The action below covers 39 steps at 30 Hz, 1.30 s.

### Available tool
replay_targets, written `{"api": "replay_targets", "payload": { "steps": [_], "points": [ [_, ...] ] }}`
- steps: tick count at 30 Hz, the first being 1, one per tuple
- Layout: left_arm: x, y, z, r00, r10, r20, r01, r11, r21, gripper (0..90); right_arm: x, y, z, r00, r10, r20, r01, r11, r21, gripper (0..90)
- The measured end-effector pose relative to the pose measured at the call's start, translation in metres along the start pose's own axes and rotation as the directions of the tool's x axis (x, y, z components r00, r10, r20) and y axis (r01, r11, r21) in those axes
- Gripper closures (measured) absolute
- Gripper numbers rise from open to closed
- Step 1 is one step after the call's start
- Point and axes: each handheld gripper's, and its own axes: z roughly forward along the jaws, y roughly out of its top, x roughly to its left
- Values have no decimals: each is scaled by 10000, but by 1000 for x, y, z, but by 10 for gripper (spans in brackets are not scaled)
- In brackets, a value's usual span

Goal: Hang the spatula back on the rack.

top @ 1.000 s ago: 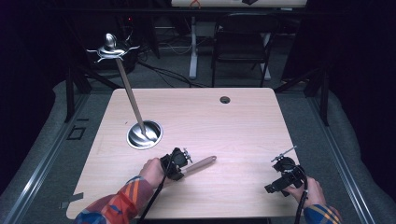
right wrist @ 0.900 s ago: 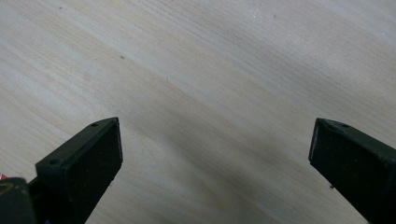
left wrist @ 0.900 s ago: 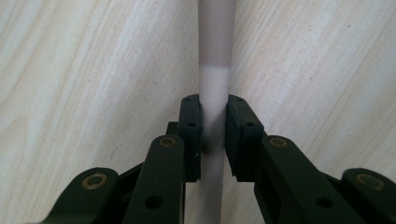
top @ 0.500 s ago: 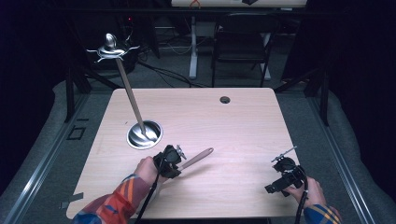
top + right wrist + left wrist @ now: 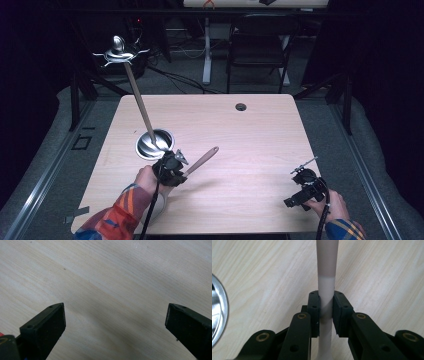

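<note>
Two claws work over one bench [image 5: 250,130]: the right claw [image 5: 300,186] rests near the front edge, jaws wide, holding nothing; the left claw [image 5: 176,165] clamps one pale rod [image 5: 202,160], lifted beside one steel bowl [image 5: 152,142]

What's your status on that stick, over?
Left gripper shut on the stick, tip raised off the table. Right gripper open, holding nothing. Metal stand close beside the left gripper.

Left gripper [image 5: 176,165] jaws clamped tight; right gripper [image 5: 301,176] jaws spread wide, hovering low.
</note>
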Motion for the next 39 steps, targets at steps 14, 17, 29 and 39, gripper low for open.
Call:
{"api": "replay_targets", "payload": {
  "steps": [14,17,29,39],
  "points": [
    [8,-6,-14,9993,-262,-278,248,9984,-502,775,-1,-1,0,10000,86,-24,-86,10000,7,33],
    [11,-8,-18,9988,-315,-382,288,9972,-695,775,-1,-1,0,10000,88,-19,-88,10000,-1,33],
    [17,-16,-36,9958,-583,-705,492,9909,-1250,775,0,-1,0,10000,95,-21,-95,10000,-17,33],
    [21,-27,-55,9880,-970,-1205,723,9782,-1947,776,0,0,1,10000,57,-15,-57,9999,96,33]
  ]
}}
